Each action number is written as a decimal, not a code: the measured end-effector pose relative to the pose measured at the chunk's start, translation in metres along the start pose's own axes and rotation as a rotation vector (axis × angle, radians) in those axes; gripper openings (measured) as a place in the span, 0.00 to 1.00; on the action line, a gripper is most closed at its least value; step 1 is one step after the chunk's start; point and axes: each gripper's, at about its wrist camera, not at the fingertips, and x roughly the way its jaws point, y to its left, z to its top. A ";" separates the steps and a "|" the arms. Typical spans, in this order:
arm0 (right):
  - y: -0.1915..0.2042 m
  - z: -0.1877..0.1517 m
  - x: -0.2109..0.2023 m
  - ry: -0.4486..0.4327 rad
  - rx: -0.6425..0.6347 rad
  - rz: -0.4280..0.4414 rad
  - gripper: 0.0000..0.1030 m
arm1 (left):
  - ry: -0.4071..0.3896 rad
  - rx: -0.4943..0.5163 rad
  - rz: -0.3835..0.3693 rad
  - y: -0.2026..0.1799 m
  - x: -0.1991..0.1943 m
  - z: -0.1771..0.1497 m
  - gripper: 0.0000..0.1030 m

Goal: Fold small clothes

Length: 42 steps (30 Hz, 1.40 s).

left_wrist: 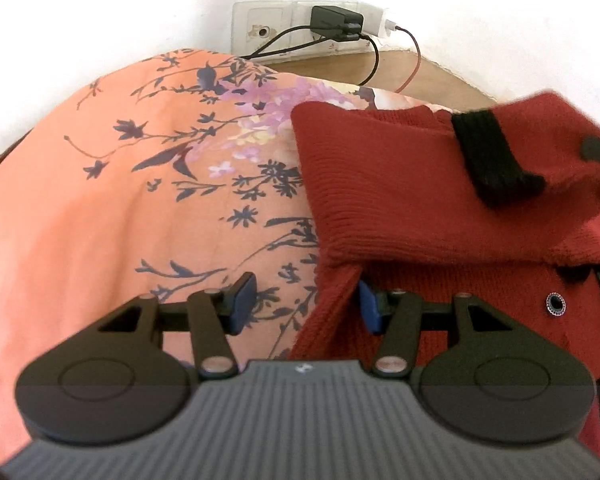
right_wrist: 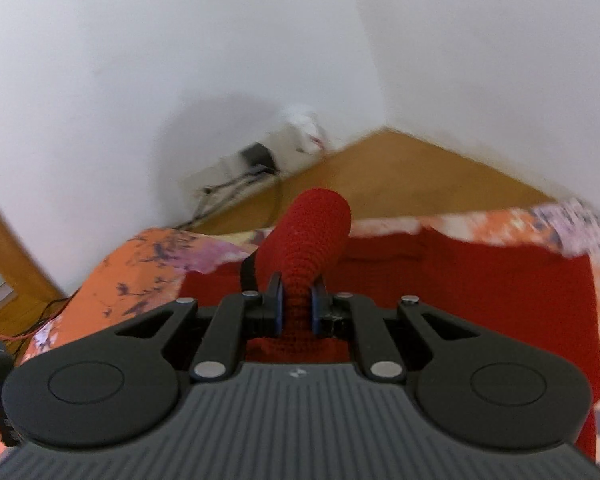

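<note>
One sweater (right_wrist: 306,236) fold pinched in right claw (right_wrist: 296,306).

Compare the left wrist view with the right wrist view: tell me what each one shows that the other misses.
Only the left wrist view shows the left gripper, jaws apart, one blue pad tucked under the edge of the red knit garment, plus a black knit strip and a small round eyelet on it.

Only the right wrist view shows the right gripper shut on a raised fold of that garment, and the corner where two walls meet.

Both show the orange floral bedcover, the wooden floor and the black charger plugged in at the wall.
</note>
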 end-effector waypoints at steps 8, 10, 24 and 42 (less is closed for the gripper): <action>-0.032 -0.035 0.022 0.082 0.063 -0.080 0.13 | 0.006 0.007 0.008 -0.002 0.000 0.001 0.54; -0.039 -0.044 0.029 0.108 0.077 -0.099 0.14 | 0.009 0.002 0.010 -0.002 -0.001 0.002 0.54; -0.016 -0.034 0.000 0.037 0.004 -0.135 0.63 | -0.034 -0.011 -0.010 -0.007 -0.032 0.016 0.54; 0.061 -0.063 0.065 0.156 -0.244 -0.059 0.62 | -0.061 -0.017 -0.015 -0.013 -0.043 0.017 0.54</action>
